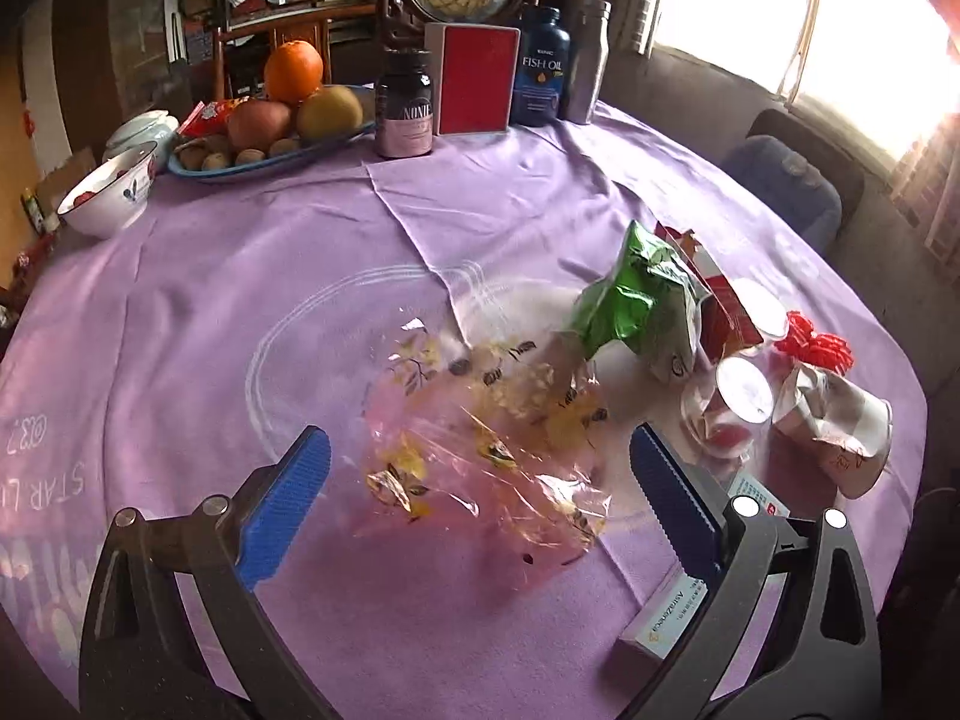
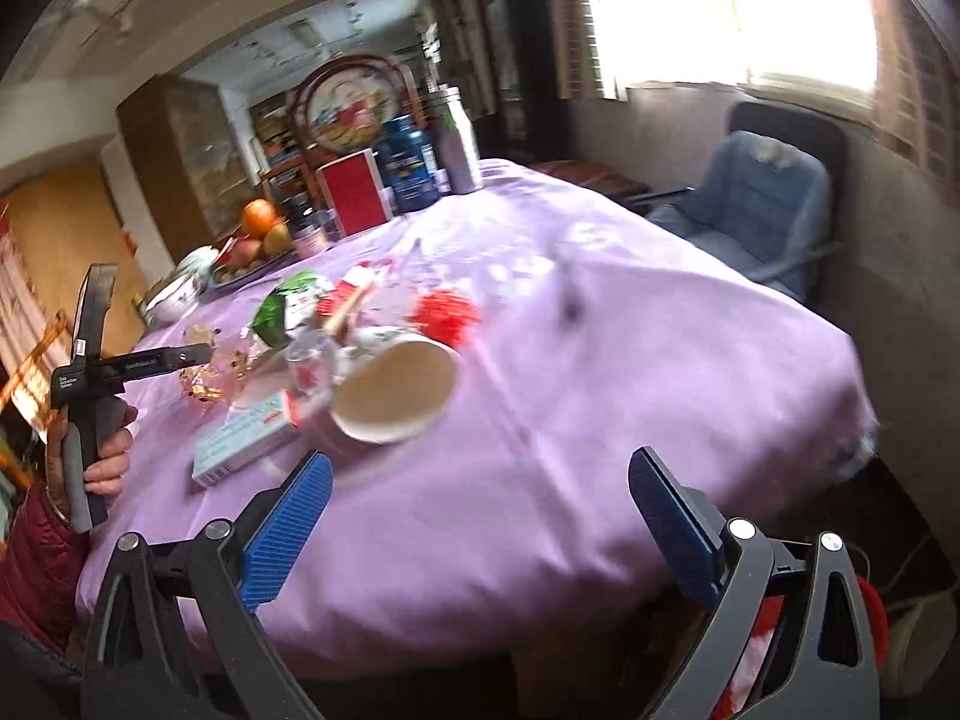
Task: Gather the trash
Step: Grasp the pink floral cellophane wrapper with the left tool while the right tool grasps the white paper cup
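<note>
A clear cellophane wrapper with yellow print [image 1: 480, 450] lies crumpled on the purple tablecloth [image 1: 240, 300]. My left gripper [image 1: 480, 468] is open and straddles it, just above. To its right lie a green snack bag [image 1: 636, 300], a red carton [image 1: 726, 300], two clear plastic cups [image 1: 729, 405], a red bow [image 1: 813, 345], a crushed paper cup [image 1: 840, 420] and a small medicine box [image 1: 660, 624]. My right gripper [image 2: 480, 516] is open and empty near the table's front edge, short of the paper cup [image 2: 393, 390] and medicine box [image 2: 246, 432]. The left gripper's handle [image 2: 90, 372] shows in the right wrist view.
At the table's far side stand a fruit tray [image 1: 264, 120], a white bowl [image 1: 111, 192], a dark jar [image 1: 405, 105], a red box [image 1: 477, 78], a fish oil bottle [image 1: 543, 66] and a metal flask [image 1: 588, 60]. A blue chair [image 2: 756, 210] stands by the bright window.
</note>
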A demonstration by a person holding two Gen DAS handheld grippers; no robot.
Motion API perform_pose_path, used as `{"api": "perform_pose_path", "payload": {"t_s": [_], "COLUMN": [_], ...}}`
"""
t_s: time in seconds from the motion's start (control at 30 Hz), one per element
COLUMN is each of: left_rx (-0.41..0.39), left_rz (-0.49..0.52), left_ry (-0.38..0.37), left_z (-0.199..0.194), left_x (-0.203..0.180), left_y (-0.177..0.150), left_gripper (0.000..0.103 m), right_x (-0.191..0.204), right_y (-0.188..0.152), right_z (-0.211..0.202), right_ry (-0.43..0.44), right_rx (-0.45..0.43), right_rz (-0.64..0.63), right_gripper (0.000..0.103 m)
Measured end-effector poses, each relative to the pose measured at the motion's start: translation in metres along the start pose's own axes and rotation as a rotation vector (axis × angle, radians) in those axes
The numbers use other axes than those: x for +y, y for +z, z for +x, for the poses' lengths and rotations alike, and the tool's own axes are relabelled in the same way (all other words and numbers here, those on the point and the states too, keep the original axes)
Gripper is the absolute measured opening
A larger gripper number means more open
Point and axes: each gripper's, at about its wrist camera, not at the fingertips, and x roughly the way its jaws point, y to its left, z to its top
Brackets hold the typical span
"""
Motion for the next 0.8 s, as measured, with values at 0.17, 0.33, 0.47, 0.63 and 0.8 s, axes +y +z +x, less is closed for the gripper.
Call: {"api": "perform_pose_path", "payload": {"t_s": [0.17, 0.33, 0.47, 0.63, 0.8], "left_rx": [0.021, 0.061, 0.084, 0.101, 0.117], "left_rz": [0.015, -0.025, -0.051, -0.041, -0.035], "left_ry": [0.027, 0.047, 0.046, 0.047, 0.038], "left_z": [0.005, 0.018, 0.023, 0.028, 0.031], "left_x": [-0.010, 0.001, 0.006, 0.005, 0.004], "left_y": [-0.008, -0.009, -0.009, -0.010, -0.011], "left_gripper": [0.096, 0.096, 0.096, 0.096, 0.096], "right_x": [0.029, 0.046, 0.054, 0.068, 0.082], "right_y": [0.019, 0.029, 0.037, 0.044, 0.039], "right_z": [0.039, 0.068, 0.082, 0.103, 0.117], "right_ry": [0.022, 0.011, 0.022, 0.029, -0.029], "right_rx": [0.029, 0.071, 0.088, 0.123, 0.139], "right_rz": [-0.053, -0.096, -0.115, -0.156, -0.228], "right_gripper": [0.097, 0.097, 0.097, 0.097, 0.097]}}
